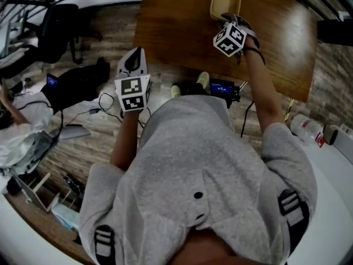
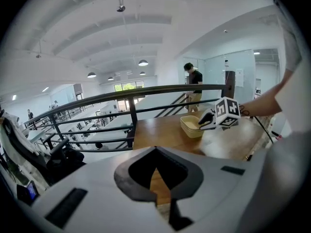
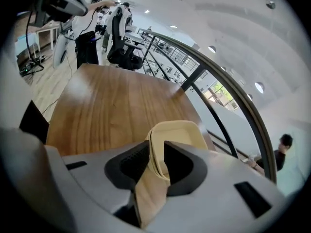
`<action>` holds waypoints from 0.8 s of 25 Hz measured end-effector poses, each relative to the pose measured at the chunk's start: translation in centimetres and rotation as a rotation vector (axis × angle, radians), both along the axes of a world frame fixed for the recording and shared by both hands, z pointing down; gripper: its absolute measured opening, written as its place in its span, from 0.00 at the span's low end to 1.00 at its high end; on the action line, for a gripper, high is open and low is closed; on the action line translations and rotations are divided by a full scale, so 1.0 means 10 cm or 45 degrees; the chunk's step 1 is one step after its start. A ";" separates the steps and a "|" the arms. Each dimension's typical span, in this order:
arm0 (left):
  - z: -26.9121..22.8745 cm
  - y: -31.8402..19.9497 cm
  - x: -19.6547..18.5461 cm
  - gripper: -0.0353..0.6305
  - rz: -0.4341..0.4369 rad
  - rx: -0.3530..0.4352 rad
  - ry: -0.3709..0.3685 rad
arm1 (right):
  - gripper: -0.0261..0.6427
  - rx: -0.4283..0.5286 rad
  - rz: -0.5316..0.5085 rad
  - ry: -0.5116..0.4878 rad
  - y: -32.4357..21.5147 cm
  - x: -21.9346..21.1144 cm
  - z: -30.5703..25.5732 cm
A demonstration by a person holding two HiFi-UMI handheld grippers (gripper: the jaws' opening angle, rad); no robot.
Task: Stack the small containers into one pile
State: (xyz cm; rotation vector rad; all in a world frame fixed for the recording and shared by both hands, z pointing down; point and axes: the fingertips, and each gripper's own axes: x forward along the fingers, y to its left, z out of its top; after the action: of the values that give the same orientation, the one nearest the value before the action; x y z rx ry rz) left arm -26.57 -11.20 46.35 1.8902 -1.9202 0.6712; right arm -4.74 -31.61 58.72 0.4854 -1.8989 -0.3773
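Pinching container (image 3: pixel 181 130), R gripper (image 3: pixel 154 153), L gripper (image 2: pixel 156 149) closed

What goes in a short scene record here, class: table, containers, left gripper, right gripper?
Table: brown wooden table, containers near its far edge
Containers: pale yellow square plastic containers, nested together, resting on the table
Right gripper: fingers closed on the near wall of the containers
Left gripper: fingers shut, nothing between them, held back from the table's near edge
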 end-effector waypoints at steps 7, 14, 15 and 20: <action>-0.07 -0.02 0.10 0.07 0.083 0.040 0.030 | 0.19 0.000 0.170 -0.293 0.29 0.05 -0.59; -0.35 0.02 0.38 0.07 0.237 0.149 0.050 | 0.06 0.066 0.360 -0.718 0.96 0.17 -1.53; -0.42 0.04 0.43 0.07 0.262 0.171 0.048 | 0.06 0.060 0.390 -0.798 1.09 0.19 -1.68; -0.79 0.26 0.65 0.07 0.359 0.293 0.049 | 0.06 0.020 0.549 -1.216 1.73 0.35 -2.37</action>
State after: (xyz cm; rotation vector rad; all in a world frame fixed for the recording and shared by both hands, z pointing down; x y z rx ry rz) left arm -20.10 -8.59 38.44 2.3280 -1.7887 0.5035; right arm -1.24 -14.28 34.98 1.2108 -2.5948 0.1774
